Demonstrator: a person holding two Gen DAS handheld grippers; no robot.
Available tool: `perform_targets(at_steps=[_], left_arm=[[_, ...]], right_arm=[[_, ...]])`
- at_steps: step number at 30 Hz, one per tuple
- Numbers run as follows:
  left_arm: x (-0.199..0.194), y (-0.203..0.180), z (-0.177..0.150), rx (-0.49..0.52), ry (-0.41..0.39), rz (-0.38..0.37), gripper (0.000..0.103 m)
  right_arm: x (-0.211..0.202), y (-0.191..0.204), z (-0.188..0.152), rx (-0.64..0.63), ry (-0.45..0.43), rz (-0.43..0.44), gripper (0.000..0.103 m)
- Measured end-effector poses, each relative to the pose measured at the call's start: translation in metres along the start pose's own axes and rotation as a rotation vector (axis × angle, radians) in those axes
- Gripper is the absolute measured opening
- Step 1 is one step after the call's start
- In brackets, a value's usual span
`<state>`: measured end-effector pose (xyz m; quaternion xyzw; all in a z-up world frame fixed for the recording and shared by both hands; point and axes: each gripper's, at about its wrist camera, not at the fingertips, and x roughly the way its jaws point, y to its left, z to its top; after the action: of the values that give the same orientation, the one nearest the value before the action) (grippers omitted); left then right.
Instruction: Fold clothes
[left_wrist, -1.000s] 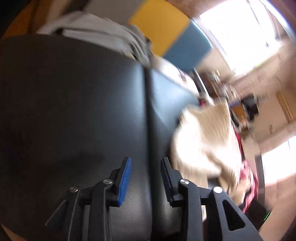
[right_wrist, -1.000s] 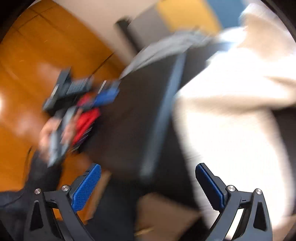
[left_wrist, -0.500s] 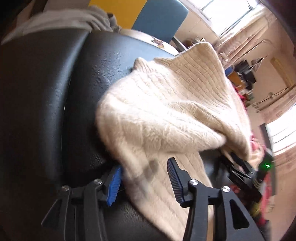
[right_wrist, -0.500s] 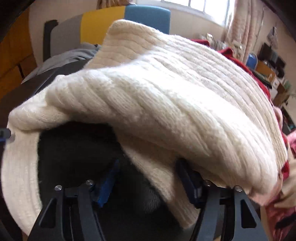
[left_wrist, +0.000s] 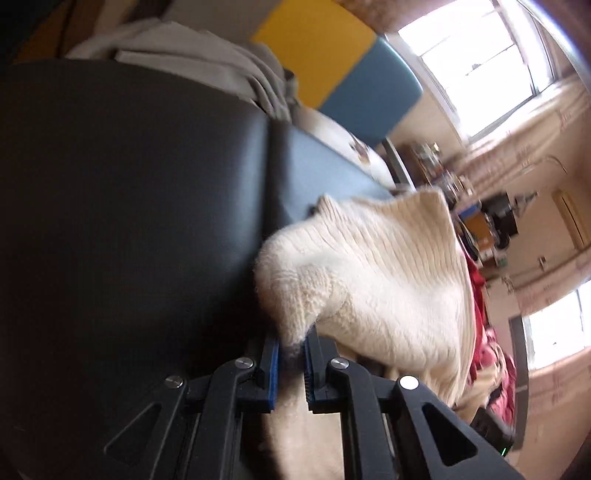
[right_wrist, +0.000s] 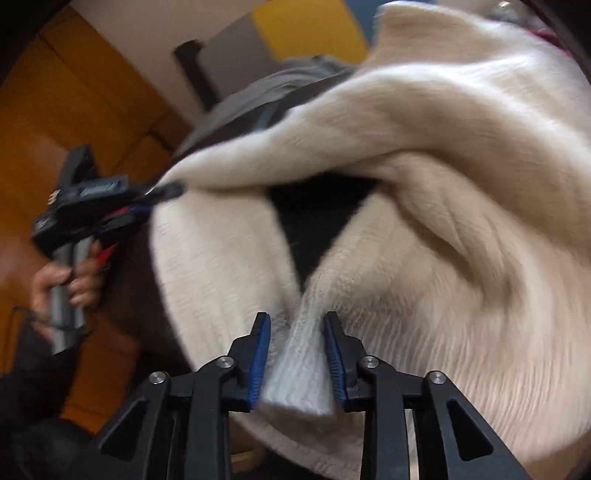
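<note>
Cream sweater (left_wrist: 388, 280) stretched between left gripper (left_wrist: 291, 354) and right gripper (right_wrist: 297, 354), both jaws clamping its edges

My left tool (left_wrist: 291, 347) has its blue-padded fingers (left_wrist: 273, 363) drawn close together, pinching a bunched fold of cream knit between them. My right tool (right_wrist: 297, 350) has its fingers (right_wrist: 260, 350) set a little wider, clamped on a ribbed edge of the same knit. In the right wrist view my left hand (right_wrist: 64, 284) shows out to the side, wrapped around the left tool's grey handle, its body blurred.
</note>
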<state>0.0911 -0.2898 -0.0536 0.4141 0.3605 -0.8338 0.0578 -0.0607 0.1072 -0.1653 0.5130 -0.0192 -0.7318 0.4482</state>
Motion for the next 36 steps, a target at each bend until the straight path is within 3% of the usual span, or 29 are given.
perform_targets(at_steps=[3, 8, 10, 11, 12, 15, 17, 20, 23, 27, 28, 30, 33, 36], left_arm=[[-0.04, 0.031, 0.026, -0.011, -0.086, 0.097, 0.009], [-0.092, 0.094, 0.077, -0.117, -0.142, 0.242, 0.016], [-0.112, 0.116, 0.085, -0.154, -0.163, 0.332, 0.019], [-0.126, 0.126, 0.082, -0.154, -0.191, 0.355, 0.02], [-0.14, 0.136, 0.079, -0.154, -0.218, 0.376, 0.022], [-0.154, 0.137, 0.062, -0.13, -0.268, 0.388, 0.022], [-0.145, 0.127, 0.046, -0.051, -0.248, 0.347, 0.022], [-0.102, 0.1, 0.015, 0.066, -0.142, 0.332, 0.022], [-0.062, 0.091, -0.022, 0.09, -0.043, 0.32, 0.022], [-0.036, 0.102, -0.056, 0.081, -0.014, 0.367, 0.022], [-0.037, 0.102, -0.057, 0.103, -0.051, 0.378, 0.022], [-0.032, 0.106, -0.051, 0.121, -0.052, 0.404, 0.024], [-0.025, 0.12, -0.027, 0.155, -0.068, 0.457, 0.024], [-0.013, 0.141, 0.012, 0.175, -0.079, 0.515, 0.024]], right_arm=[[0.039, 0.05, 0.004, -0.057, 0.071, 0.164, 0.029], [0.096, 0.144, 0.014, -0.224, 0.232, 0.388, 0.03], [0.099, 0.169, 0.009, -0.289, 0.277, 0.436, 0.045], [0.095, 0.176, 0.005, -0.324, 0.292, 0.448, 0.065], [0.091, 0.184, 0.001, -0.36, 0.307, 0.46, 0.075], [0.066, 0.184, -0.007, -0.412, 0.309, 0.47, 0.075], [0.055, 0.173, 0.018, -0.423, 0.253, 0.42, 0.077], [0.007, 0.136, 0.025, -0.396, 0.115, 0.259, 0.081], [-0.028, 0.078, 0.049, -0.323, -0.018, 0.024, 0.09], [-0.029, -0.022, 0.077, -0.157, -0.026, -0.199, 0.092], [-0.028, -0.044, 0.081, -0.115, -0.014, -0.245, 0.092], [-0.043, -0.075, 0.069, -0.104, -0.04, -0.263, 0.092], [-0.06, -0.072, 0.053, -0.202, -0.053, -0.334, 0.092], [-0.061, -0.058, 0.029, -0.196, -0.078, -0.372, 0.092]])
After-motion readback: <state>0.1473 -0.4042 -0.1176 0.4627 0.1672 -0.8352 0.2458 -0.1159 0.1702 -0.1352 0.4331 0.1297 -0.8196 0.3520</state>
